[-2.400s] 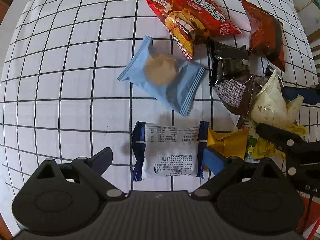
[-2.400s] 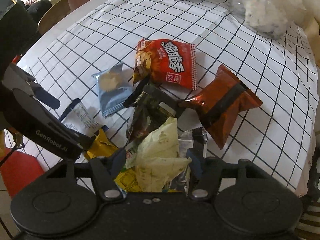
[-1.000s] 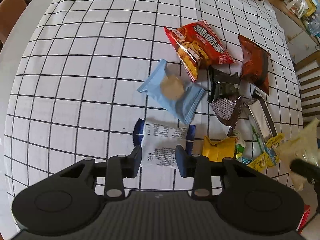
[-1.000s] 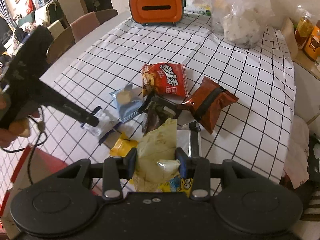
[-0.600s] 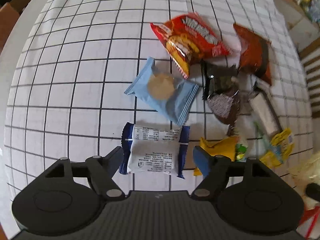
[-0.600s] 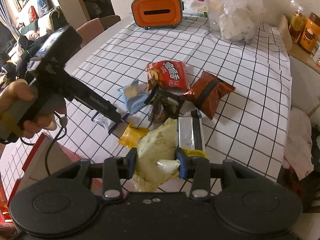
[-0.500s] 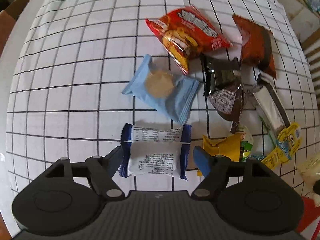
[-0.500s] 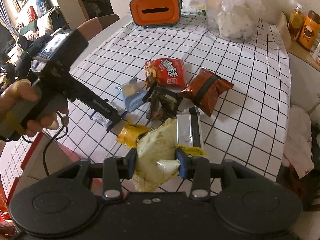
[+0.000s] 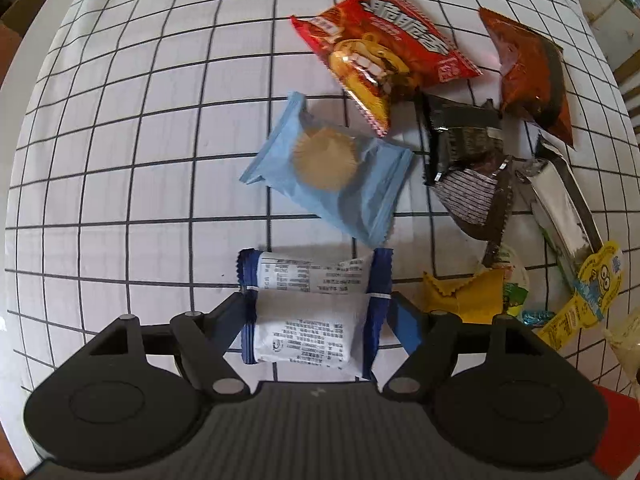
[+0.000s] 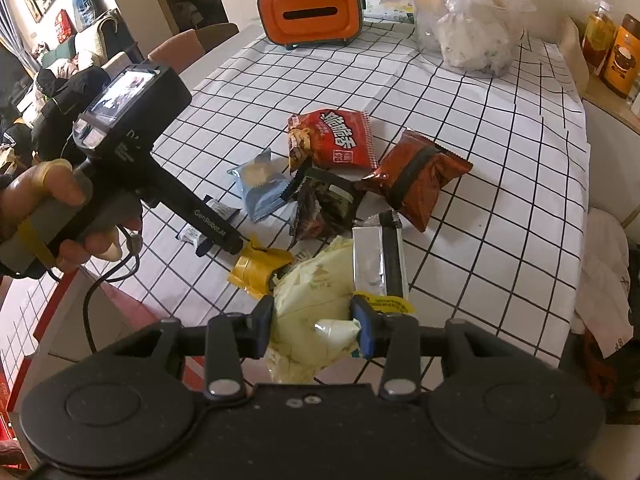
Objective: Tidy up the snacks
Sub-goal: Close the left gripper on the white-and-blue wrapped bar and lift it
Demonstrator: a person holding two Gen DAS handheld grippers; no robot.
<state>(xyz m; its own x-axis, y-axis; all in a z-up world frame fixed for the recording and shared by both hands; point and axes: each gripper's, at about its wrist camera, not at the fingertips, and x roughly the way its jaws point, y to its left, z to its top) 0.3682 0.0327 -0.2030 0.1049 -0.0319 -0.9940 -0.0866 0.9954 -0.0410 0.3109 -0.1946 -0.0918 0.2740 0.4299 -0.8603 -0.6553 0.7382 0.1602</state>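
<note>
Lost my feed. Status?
Left gripper closing around white-and-blue packet, not yet gripped. Right gripper shut on pale yellow bag. Yellow packet crowds the left.

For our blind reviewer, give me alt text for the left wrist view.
The left gripper, jaws closing, straddles a white-and-blue snack packet on a checked tablecloth. Beyond lie a light blue cake packet and red chip bag.

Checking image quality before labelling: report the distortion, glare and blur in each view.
Left wrist: fisheye bends the tablecloth grid lines; glare on the red snack bag; packets sharp. Right wrist: same bending; background room dim; the clear plastic bag looks washed out.
</note>
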